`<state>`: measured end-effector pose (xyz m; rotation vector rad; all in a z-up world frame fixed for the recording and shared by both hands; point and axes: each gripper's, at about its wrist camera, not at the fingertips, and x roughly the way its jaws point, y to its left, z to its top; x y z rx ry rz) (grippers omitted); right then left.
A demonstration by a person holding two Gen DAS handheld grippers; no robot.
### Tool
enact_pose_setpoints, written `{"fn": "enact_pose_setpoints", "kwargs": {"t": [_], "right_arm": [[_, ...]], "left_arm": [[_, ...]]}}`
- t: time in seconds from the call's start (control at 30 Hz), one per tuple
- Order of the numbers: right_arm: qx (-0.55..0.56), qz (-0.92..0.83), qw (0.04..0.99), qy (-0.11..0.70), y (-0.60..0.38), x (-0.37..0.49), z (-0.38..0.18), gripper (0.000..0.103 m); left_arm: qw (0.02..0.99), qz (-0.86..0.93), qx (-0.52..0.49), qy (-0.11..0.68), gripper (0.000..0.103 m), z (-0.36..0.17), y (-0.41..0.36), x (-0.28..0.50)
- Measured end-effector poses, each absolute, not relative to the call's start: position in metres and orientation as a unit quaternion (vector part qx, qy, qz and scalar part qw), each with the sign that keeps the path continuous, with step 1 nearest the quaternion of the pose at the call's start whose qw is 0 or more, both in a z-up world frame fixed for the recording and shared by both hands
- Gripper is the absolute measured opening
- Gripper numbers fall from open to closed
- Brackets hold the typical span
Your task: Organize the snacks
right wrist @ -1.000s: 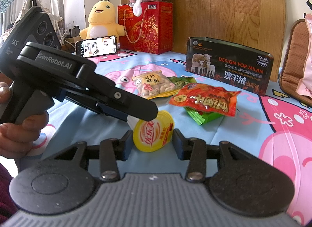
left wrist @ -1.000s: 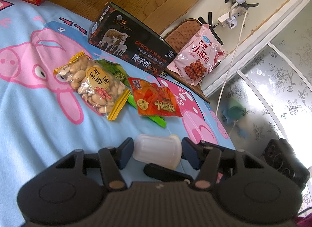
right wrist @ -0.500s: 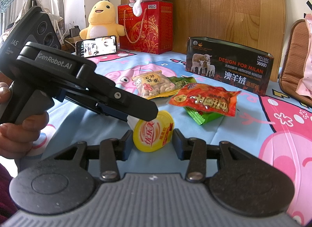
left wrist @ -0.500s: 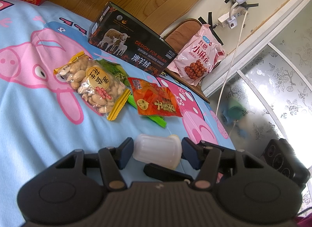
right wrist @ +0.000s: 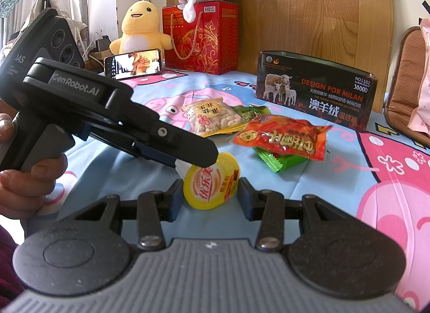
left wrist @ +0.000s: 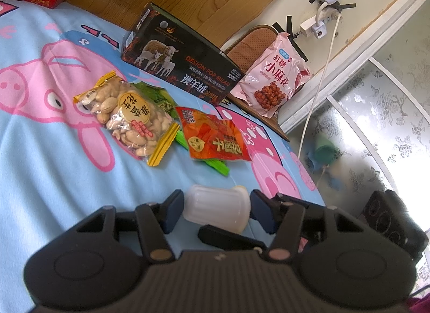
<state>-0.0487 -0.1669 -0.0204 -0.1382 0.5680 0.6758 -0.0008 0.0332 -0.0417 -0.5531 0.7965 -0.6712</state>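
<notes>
A small jelly cup [left wrist: 217, 207] with a yellow lid [right wrist: 211, 185] lies on its side on the blue pig-print sheet [left wrist: 40, 157]. It sits between the fingers of both grippers. My left gripper [left wrist: 215, 212] is open, with gaps on both sides of the cup. My right gripper [right wrist: 211, 197] is open around the lid end. A peanut bag [left wrist: 129, 119], a green packet [right wrist: 279, 161] and an orange-red packet [left wrist: 215, 138] lie beyond. A black open tin box [left wrist: 180, 71] with sheep on it stands behind them.
A pink snack bag [left wrist: 274, 79] leans on a chair at the bed's right edge. A red gift bag [right wrist: 201, 38], plush toys [right wrist: 139, 28] and a phone [right wrist: 134, 64] stand at the headboard. The left gripper's body [right wrist: 80, 108] crosses the right wrist view.
</notes>
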Motion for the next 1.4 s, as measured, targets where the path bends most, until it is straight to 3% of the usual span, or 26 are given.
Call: {"fn": "enact_pose_setpoints", "kwargs": {"t": [1.4], "right_arm": [[-0.052,0.318,0.905,0.277,-0.1678,-0.0515,-0.0215,0.048]], "left_arm": [[0.830,-0.321,-0.263,0.372,0.055,-0.0429,0.0309,0.0001]]}}
